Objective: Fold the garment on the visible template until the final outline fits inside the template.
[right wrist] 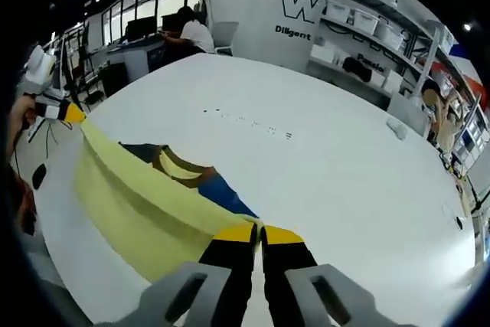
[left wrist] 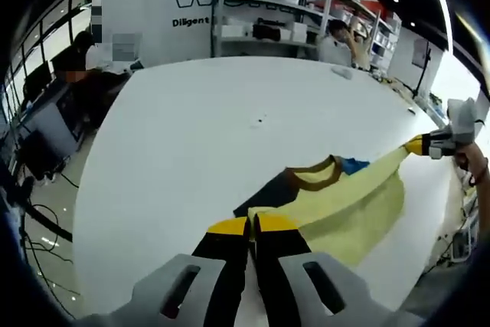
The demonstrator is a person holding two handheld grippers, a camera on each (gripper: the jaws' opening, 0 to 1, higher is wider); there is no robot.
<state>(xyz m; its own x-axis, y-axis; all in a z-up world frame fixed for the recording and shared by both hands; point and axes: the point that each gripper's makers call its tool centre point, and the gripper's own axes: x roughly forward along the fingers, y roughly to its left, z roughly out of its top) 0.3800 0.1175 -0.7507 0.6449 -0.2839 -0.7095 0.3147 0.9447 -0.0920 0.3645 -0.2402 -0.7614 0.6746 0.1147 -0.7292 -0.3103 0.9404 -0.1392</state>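
One garment, pale yellow with a brown collar band and a patch of blue beside it, hangs stretched in a long fold above the white surface, its lower part sagging toward that surface. In the left gripper view the left tongs are closed on one end of the yellow edge, and the cloth runs from them up and rightward to the right tongs, also pinched shut on the fabric, with a hand behind them. In the right gripper view the right tongs clamp the near end of the garment, which stretches leftward to the left tongs, held by a hand at the surface edge.
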